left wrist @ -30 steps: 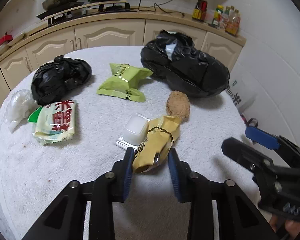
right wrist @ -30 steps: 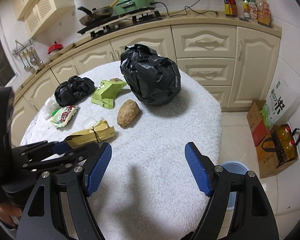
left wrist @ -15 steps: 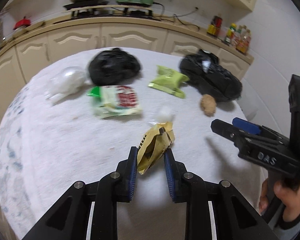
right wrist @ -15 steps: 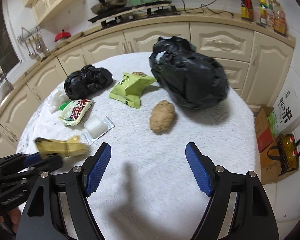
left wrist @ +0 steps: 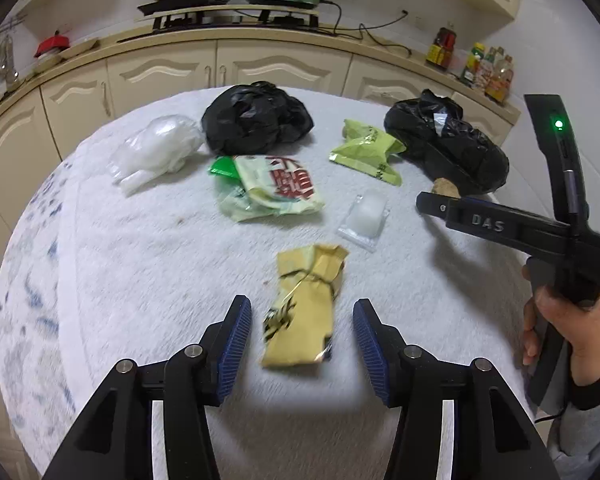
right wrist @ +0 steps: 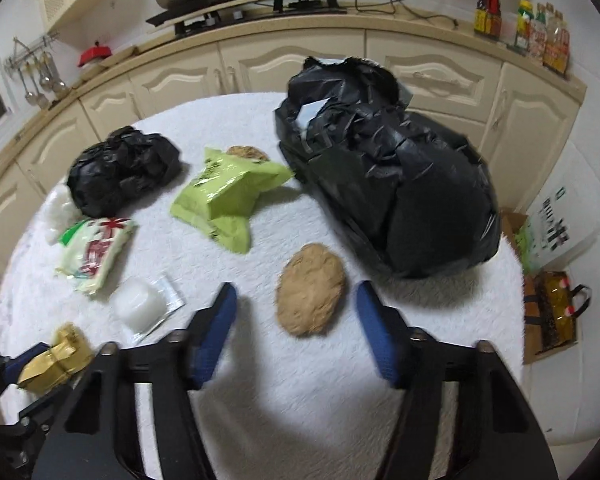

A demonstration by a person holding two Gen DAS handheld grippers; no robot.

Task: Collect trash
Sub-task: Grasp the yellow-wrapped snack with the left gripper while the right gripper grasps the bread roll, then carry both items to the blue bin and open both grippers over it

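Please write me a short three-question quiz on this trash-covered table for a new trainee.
1. True or false: the left gripper is clamped shut on the yellow wrapper.
2. Which item lies between the right gripper's open jaws?
A. the green snack bag
B. the brown lump
C. the clear plastic cup
3. Fill in: the large black bag lies on the ____ side of the white table in the right wrist view.

Key:
1. False; its jaws have just been opening and the pads stand clear of the wrapper.
2. B
3. right
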